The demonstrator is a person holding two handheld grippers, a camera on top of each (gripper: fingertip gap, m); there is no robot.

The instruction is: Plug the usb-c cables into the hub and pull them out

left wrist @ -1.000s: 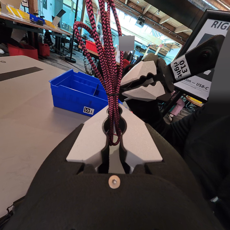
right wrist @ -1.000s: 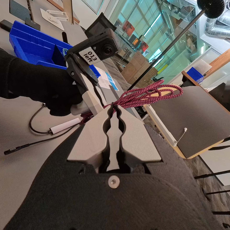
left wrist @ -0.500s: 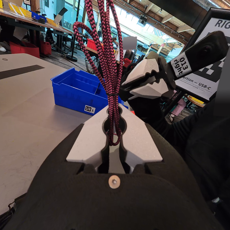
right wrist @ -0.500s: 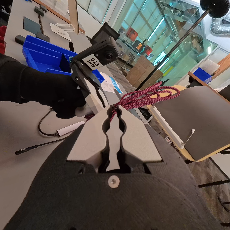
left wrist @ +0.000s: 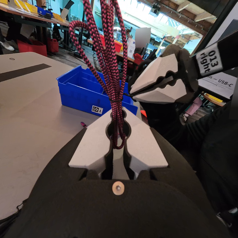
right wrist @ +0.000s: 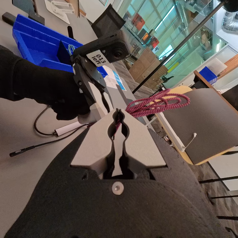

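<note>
My left tool [left wrist: 117,113] clamps the bundled pink-and-black braided cable [left wrist: 113,72] above the blue plastic bin [left wrist: 82,92]; my right tool [right wrist: 118,111] pinches its thin black tie [left wrist: 125,95]. I judge we're untying; next, pull the tie free.

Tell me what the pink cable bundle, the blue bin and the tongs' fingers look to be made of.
Pink cable bundle: woven fabric sheath, going by the pink-and-black herringbone braid; a thin black tie cinches it.
Blue bin: moulded plastic, glossy, with thin rigid walls and a divider.
Fingers of the left tongs: matte light-grey hard plastic with a grainy face, possibly 3D-printed; the black body behind looks similar.
</note>
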